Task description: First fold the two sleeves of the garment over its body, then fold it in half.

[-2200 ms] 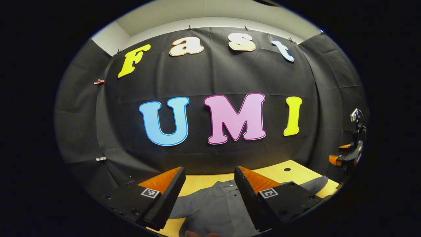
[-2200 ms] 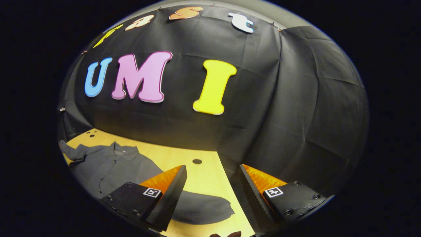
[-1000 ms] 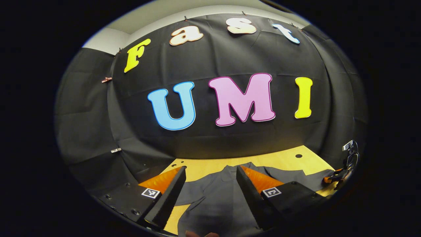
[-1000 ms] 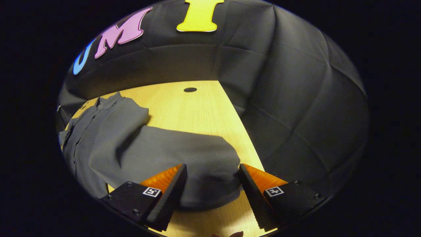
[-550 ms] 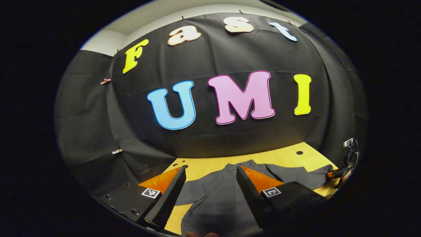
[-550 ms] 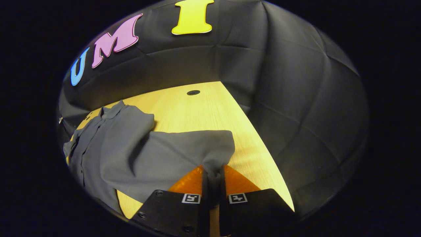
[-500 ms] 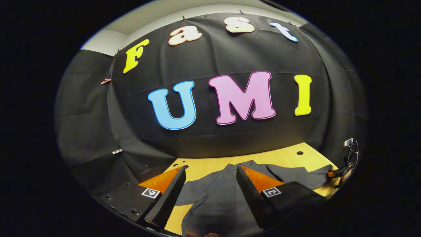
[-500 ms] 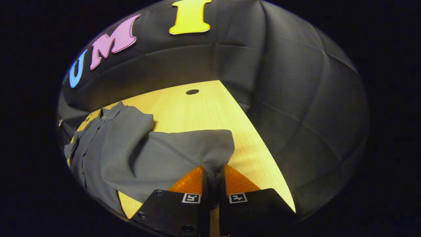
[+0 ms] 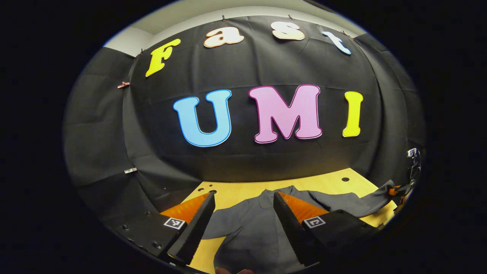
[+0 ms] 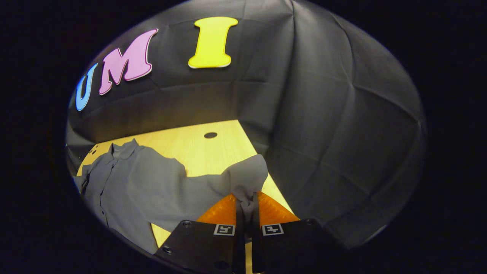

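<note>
Each handheld gripper has two wedge-shaped fingers with serrated inner faces, set on flat black mounting plates. The left gripper [image 9: 243,215] carries a small square black-and-white marker on each plate, with round screw heads along the outer edges. The right gripper [image 10: 246,213] bears the same square markers and screw heads on its black plates.

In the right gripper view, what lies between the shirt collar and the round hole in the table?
Bare wooden table and nothing else: the stretch from the collar to the hole is clear in the right gripper view.
</note>
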### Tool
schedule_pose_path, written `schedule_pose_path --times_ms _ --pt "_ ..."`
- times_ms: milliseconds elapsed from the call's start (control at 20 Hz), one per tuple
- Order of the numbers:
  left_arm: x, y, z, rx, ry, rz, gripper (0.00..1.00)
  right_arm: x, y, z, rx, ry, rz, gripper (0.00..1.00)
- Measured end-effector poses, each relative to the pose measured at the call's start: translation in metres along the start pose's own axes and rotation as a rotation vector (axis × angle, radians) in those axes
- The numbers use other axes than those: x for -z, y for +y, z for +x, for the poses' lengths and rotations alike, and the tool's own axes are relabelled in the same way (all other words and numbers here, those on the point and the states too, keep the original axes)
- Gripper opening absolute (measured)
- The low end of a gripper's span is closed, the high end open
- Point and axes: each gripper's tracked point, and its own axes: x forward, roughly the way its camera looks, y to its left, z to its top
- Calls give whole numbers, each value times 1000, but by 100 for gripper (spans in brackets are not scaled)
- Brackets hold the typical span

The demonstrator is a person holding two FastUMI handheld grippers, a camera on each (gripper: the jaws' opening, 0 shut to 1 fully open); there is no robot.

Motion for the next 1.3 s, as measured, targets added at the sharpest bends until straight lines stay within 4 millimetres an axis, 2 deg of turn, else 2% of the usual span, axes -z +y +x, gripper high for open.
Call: schedule_pose_path --times_ms 250,350,550,750,900,1050,1300 --pt "2 44 5 24 -26 -9 97 -58 25 -51 23 -116 -11 11" --pt "7 63 6 31 -25 -21 97 -81 43 -68 18 -156 -19 11" --pt "15 106 6 26 -34 -27 97 -124 93 -102 -10 -238 -16 11" --pt "26 148 8 16 -46 -17 97 -156 164 -130 -94 -303 -37 11" --pt "40 184 10 -5 -40 -28 97 -166 222 -148 -167 -331 -54 11" --pt "54 219 13 -27 -29 -44 97 -169 276 -157 -224 -340 -67 11" --pt "74 273 14 -66 -16 -32 97 -153 365 -158 -309 -321 -109 11"
